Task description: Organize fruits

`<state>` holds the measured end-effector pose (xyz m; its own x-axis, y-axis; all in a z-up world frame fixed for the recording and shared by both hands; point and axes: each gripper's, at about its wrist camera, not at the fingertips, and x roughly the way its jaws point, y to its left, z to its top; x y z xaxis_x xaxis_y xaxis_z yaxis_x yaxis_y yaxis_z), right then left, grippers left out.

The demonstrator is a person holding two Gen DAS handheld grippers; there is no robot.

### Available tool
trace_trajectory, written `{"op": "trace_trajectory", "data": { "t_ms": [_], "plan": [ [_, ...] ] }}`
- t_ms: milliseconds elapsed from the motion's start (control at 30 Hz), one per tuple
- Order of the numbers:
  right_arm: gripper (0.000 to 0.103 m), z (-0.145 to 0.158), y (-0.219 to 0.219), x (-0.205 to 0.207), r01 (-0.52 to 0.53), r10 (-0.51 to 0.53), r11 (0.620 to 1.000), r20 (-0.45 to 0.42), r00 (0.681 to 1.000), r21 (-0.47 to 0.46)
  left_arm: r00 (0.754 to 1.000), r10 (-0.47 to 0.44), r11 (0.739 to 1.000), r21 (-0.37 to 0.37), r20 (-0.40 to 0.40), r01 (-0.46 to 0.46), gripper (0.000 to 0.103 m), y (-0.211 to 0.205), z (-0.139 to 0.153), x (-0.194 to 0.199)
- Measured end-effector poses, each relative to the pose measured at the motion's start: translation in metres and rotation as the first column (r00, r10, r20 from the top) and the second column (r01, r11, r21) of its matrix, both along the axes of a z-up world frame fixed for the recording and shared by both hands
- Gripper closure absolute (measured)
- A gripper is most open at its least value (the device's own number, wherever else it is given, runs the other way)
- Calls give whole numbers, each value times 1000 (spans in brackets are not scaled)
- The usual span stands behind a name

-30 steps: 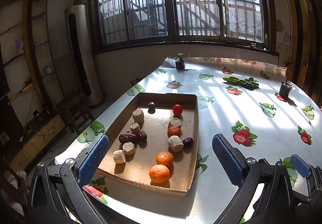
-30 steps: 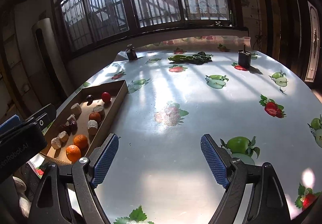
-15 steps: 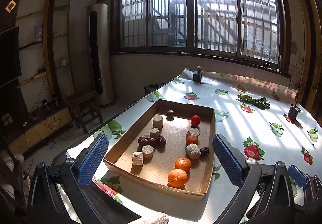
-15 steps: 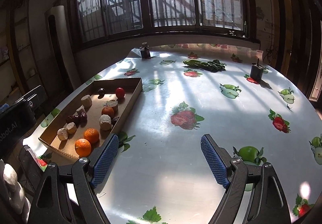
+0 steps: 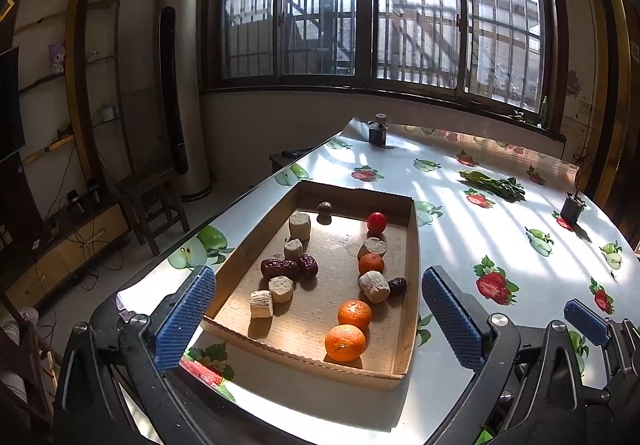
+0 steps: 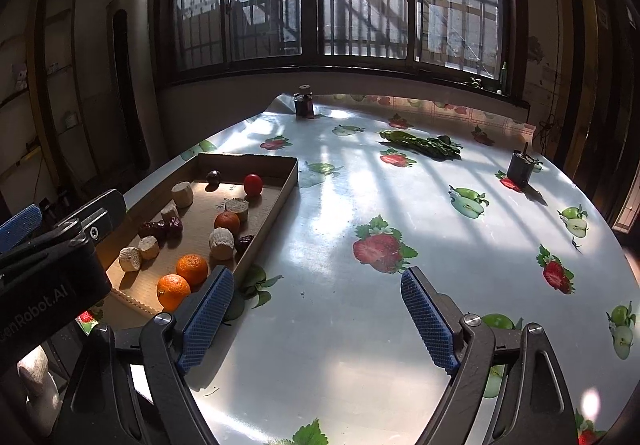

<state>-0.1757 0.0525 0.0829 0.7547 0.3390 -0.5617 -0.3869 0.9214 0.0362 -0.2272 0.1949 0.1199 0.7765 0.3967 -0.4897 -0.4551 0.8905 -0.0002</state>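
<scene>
Left wrist view: desk (image 5: 500,229), glossy oilcloth with printed strawberries and apples, sun-striped, slick-looking. On it a shallow cardboard tray (image 5: 414,285), corrugated floor, low walls, near edge creased. All fruit sits inside the tray: three mandarins down its right side, biggest at the tray's near end (image 5: 345,342), one just behind it (image 5: 354,314), a smaller one mid-tray (image 5: 371,263). Red tomato-like ball (image 5: 376,221) near the tray's far right corner; dark round fruit (image 5: 325,207) at the far wall. Wrinkled red dates (image 5: 279,268) left of tray centre, one more date (image 5: 397,285) by the right wall. Pale cut cylinders with a rough fibrous surface, kind unclear, mixed in among them (image 5: 374,286).

Left tool (image 5: 318,319) spread wide, empty, hovering at the tray's near edge. Right tool (image 6: 318,319) also spread, empty, over bare desk right of the tray.

Kinds lie half in lines, half mixed; could be mid-sort or a loose finish, can't tell which. For any pick: come from above, close across the widest part, go soft on the dates, and expect round ones to roll on the flat cardboard. Keep clear of the low walls.
</scene>
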Motion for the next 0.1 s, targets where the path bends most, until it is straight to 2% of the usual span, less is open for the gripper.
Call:
{"op": "trace_trajectory", "data": {
  "t_ms": [100],
  "plan": [
    [14, 1, -4, 4, 0, 1, 1000, -18, 1000, 19, 1000, -8, 1000, 15, -17, 9, 0, -3, 3, 4]
  ]
}}
